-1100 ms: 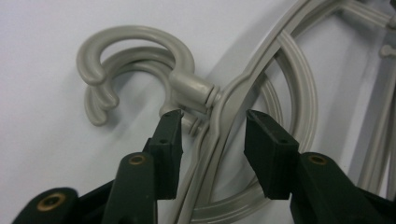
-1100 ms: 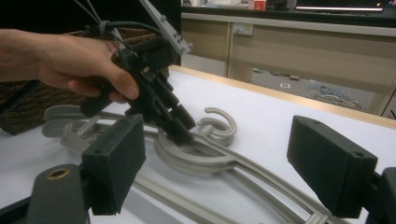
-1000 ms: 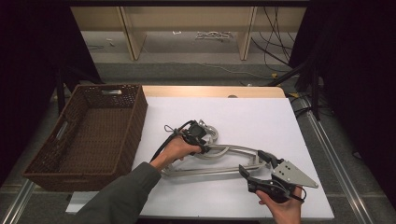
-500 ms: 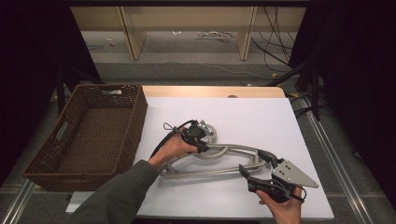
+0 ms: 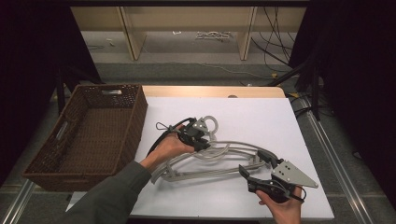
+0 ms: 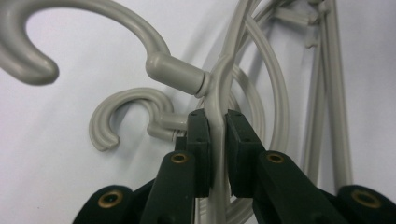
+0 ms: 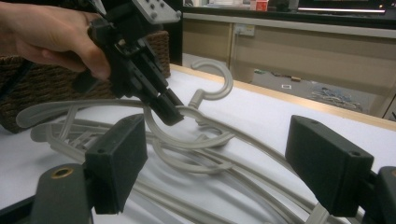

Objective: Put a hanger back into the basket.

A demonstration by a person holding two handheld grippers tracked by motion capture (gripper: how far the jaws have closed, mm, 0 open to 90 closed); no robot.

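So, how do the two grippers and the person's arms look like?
Both grippers are black with blocky rectangular pads; brass-coloured rivets sit in the jaw links. The left gripper carries a small grey perforated plate and trails a black cable. The right gripper bears a grey three-cornered plate with small holes. The left arm wears a grey-green long sleeve; the right hand is bare.

Black claws, grey-green sleeve

Left claw [image 6: 217, 154]: 2 black jaws with brass rivets; right claw [image 5: 252, 175] bears a grey triangular plate behind.

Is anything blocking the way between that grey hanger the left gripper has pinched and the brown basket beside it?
Nothing visible does. The left gripper grips the top hanger near its hook; bare white table lies between it and the wicker basket. More hangers lie beneath it.
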